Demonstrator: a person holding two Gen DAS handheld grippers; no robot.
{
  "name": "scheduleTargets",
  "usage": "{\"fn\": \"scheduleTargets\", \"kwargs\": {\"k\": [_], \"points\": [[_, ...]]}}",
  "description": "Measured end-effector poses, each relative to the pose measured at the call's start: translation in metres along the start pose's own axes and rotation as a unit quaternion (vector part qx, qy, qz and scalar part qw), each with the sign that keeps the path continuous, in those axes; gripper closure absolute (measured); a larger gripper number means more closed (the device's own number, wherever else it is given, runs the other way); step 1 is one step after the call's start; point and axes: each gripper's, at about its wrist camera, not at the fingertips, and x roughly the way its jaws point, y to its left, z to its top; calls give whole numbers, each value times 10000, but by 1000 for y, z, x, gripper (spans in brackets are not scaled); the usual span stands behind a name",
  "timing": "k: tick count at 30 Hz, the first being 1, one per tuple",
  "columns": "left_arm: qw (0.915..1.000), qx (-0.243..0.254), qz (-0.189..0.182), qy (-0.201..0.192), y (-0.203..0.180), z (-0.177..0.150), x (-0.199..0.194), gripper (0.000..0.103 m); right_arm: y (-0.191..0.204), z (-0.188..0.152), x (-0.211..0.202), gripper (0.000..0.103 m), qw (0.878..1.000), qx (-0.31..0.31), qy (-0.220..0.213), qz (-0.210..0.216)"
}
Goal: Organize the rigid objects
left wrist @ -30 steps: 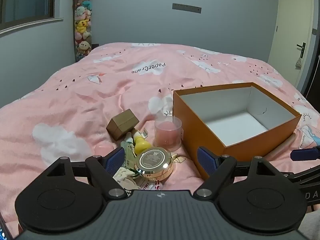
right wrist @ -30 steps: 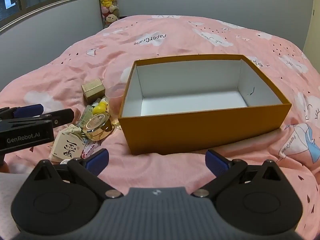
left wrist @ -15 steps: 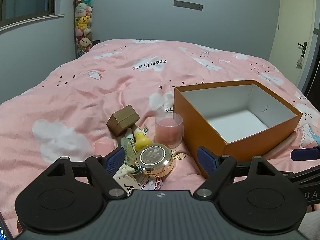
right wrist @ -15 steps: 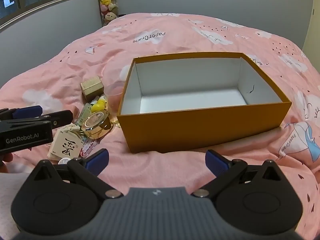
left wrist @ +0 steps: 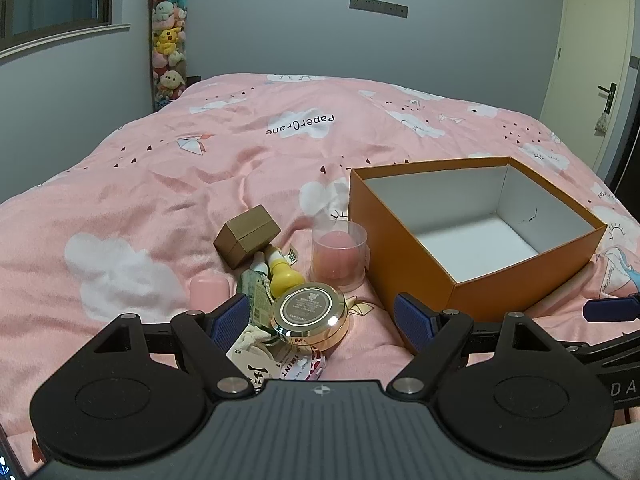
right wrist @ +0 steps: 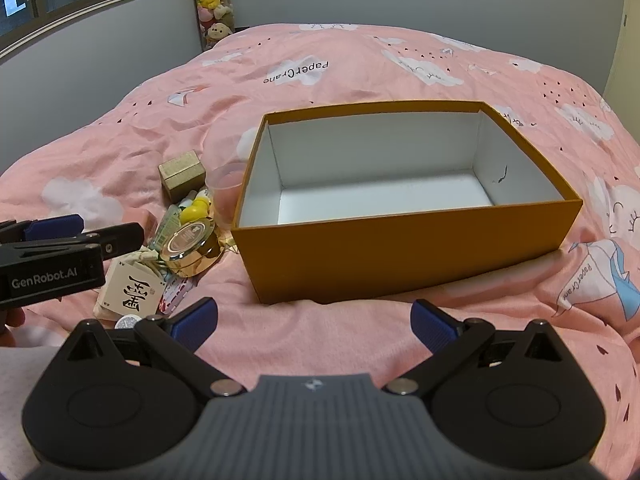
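Note:
An open orange box [left wrist: 412, 256] with a white inside stands empty on the pink bed; it also shows in the right wrist view [right wrist: 400, 248]. Left of it lies a pile: a gold round compact [left wrist: 308, 316], a brown small box [left wrist: 246, 236], a clear cup with a pink ball [left wrist: 339, 258], a yellow-capped bottle [left wrist: 282, 270], a pink cap [left wrist: 209, 292] and a white packet [right wrist: 130, 292]. My left gripper [left wrist: 324, 318] is open and empty, just above the compact. My right gripper [right wrist: 314, 320] is open and empty, in front of the box.
The pink duvet [left wrist: 200, 184] covers the whole bed. A column of plush toys [left wrist: 168, 40] stands at the far left corner. A door [left wrist: 592, 60] is at the far right. The left gripper's side [right wrist: 52, 260] shows in the right wrist view.
Both grippers have tilted up a little, so the bed sits lower in each view. The objects have not moved.

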Motion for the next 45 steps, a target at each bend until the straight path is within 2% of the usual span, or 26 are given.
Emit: {"fn": "scheduleTargets", "kwargs": {"k": [18,23,31,36,39,45], "points": [[10000,-20,-7,22,-1,-1,1,8,1,3,2,2,9999,-3,107,-19],[10000,-50,-67,54,1,-1,1,10,3,6,6,2,9998,-85,177,88],[9989,-331,-225,237,17,5,4,15,21,22,8,2,9959,-836,65,340],[9978,-424,-314,392,32,7,7,20,42,34,9,3,9861,-1571,-104,533],[9969,-486,-361,495,44,9,7,28,49,45,12,3,9812,-1782,-156,721],[9949,-640,-357,696,76,11,9,43,77,64,29,28,9688,-2243,-113,1045]]}}
